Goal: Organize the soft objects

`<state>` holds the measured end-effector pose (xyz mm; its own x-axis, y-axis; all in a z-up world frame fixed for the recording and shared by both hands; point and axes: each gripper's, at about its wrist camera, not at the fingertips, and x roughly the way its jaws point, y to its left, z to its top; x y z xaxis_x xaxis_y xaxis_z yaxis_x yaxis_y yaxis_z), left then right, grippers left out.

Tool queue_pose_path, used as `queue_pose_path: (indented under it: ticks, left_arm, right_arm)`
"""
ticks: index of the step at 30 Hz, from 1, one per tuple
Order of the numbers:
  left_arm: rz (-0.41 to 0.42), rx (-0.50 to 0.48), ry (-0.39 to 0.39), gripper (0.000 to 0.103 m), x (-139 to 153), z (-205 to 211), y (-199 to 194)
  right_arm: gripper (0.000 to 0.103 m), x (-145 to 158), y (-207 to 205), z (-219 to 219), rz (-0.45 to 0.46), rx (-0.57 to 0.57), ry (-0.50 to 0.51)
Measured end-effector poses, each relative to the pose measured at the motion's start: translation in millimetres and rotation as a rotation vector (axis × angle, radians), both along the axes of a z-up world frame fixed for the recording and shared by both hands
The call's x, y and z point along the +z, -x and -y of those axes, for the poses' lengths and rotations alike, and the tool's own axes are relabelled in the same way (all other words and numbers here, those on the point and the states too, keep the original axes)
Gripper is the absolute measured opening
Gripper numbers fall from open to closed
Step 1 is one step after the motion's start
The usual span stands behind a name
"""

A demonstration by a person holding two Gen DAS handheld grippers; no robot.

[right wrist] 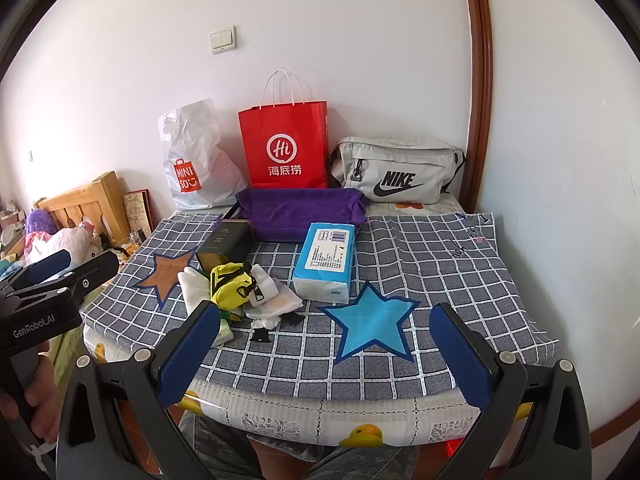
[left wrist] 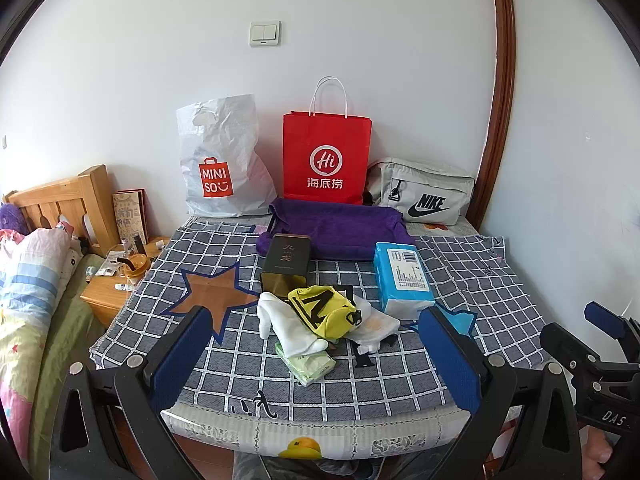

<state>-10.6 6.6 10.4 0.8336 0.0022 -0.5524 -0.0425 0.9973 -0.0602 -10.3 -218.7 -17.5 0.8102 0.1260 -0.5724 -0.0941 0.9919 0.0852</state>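
Both claws hang above the near edge of the checked cloth, spread wide and holding nothing. The left gripper faces the heap directly: a yellow pouch lying on white socks, just beyond its fingertips. From the right gripper the heap lies far-left, the blue tissue pack straight ahead, apart.

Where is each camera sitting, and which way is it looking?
Left wrist: sits on the left gripper, faces the wall across the table; its open fingers and the right gripper show.
Right wrist: sits on the right gripper, same direction, further right; its open fingers and the person's left hand holding the left gripper show.
Both see the yellow pouch and red bag.
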Motion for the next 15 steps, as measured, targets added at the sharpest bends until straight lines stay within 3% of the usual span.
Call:
queue_pose_path:
  ticks: [15]
  left_arm:
    - [-0.006,-0.003,-0.009,0.103,-3.8,-2.0,-1.0]
  right_arm:
    - [0.103,2.2,1.9,-1.3,0.004,0.001,-0.002]
